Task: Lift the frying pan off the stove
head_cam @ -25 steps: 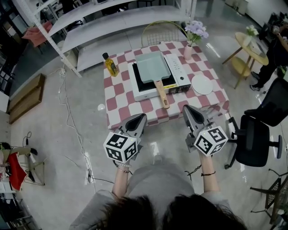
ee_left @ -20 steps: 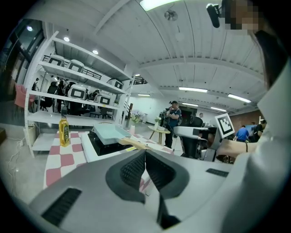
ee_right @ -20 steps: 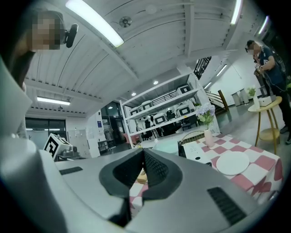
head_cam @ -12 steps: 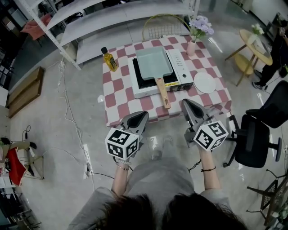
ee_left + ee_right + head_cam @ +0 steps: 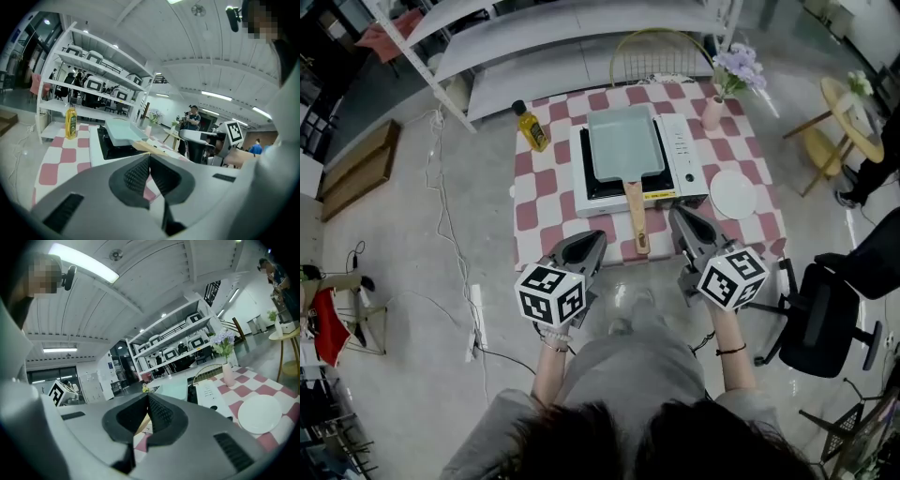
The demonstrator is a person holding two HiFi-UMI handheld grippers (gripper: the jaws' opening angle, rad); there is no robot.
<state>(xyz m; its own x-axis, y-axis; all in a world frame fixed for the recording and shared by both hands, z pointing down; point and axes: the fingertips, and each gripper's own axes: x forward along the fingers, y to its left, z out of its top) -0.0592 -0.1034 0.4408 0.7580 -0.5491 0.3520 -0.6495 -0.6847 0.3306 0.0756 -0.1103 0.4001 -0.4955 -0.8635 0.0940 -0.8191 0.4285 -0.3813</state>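
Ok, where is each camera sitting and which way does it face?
Head view: on the person's head, steeply down at table, stove, frying pan; hair, forearms, left gripper, right gripper show.
Left gripper view: rides it, along shut jaws toward pan and oil bottle.
Right gripper view: likewise, shut jaws toward stove and plate.
Shared: all show the pan.

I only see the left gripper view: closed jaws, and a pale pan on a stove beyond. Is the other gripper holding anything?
Observer: No. The right gripper has its jaws together, with nothing between them.
Operator: Is anything out of my sight on the right?
Observer: A white plate, empty, lies on the checked cloth beside the stove.
Operator: What would they grab to lift it?
Observer: The frying pan has a wooden handle pointing toward the person. It ends between the left gripper and the right one, and neither touches it.
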